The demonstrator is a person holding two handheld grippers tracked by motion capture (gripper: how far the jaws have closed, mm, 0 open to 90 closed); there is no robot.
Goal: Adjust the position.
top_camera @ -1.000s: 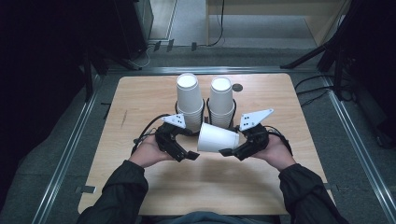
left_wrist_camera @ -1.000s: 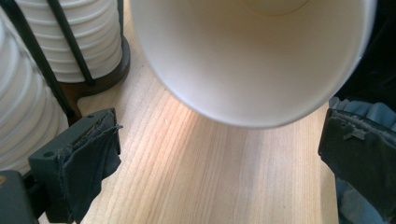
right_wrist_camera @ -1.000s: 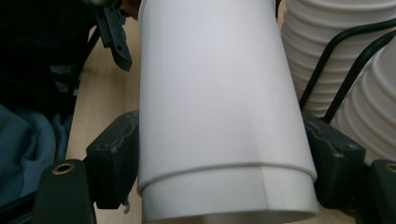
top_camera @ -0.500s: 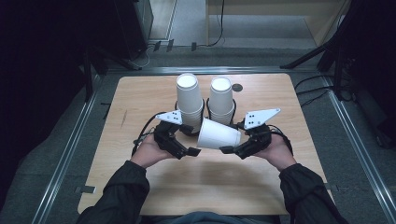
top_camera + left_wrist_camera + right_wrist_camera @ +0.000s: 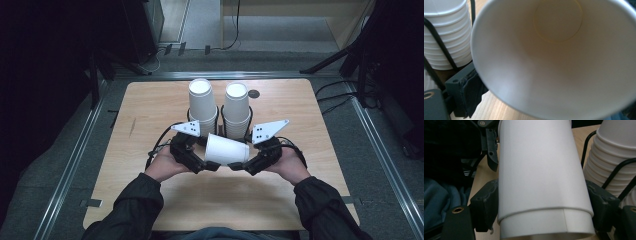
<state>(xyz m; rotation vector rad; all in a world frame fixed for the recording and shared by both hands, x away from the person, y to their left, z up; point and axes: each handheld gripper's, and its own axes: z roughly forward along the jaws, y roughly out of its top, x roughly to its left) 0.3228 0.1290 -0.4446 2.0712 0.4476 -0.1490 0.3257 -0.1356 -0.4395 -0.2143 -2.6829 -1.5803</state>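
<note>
Paper cup [image 5: 226,149]: lying sideways above the near middle of the desk [image 5: 150,110], between two claws, left claw [image 5: 212,166] and right claw [image 5: 235,166]. Two stacks of cups stand behind it: left stack [image 5: 202,102], right stack [image 5: 236,105].

Left gripper view: cup's open mouth [image 5: 559,57] faces the camera; one pad [image 5: 471,95] at its rim; grip cannot be told. One stack [image 5: 446,32] in a wire holder.

Right gripper view: right claw's pads [image 5: 485,205] clenched on two nested cups [image 5: 541,177]. One stack [image 5: 614,157] at right.
</note>
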